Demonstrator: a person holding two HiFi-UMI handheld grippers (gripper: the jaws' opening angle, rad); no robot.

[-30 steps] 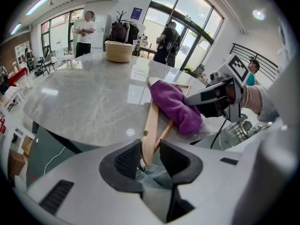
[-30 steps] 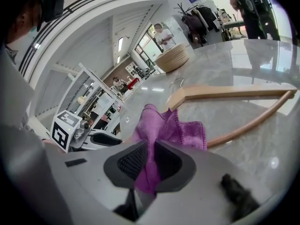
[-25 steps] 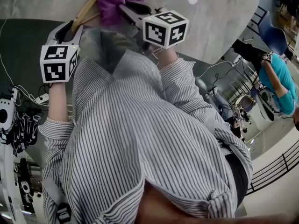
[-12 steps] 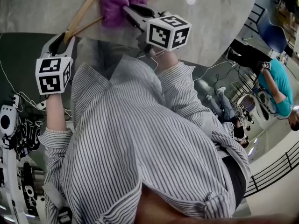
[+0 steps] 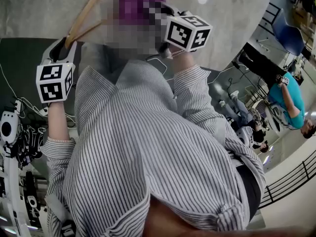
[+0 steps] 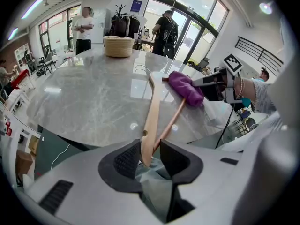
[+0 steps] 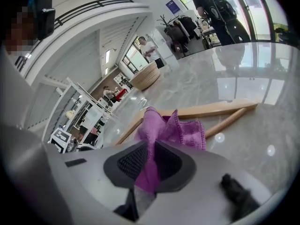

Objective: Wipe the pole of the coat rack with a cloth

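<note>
To the left, the left gripper (image 6: 149,154) is clamping the near tip of a wooden hanger (image 6: 152,109), which is reaching out over the marble table (image 6: 84,97). Further right, the right gripper (image 7: 151,162) is pinching a purple cloth (image 7: 180,132) tight, and the cloth is draping over the hanger's wooden bars.

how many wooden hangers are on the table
1. The wooden hanger lies on the table, one end clamped in the left gripper, the right gripper's purple cloth on it. No others visible.
</note>
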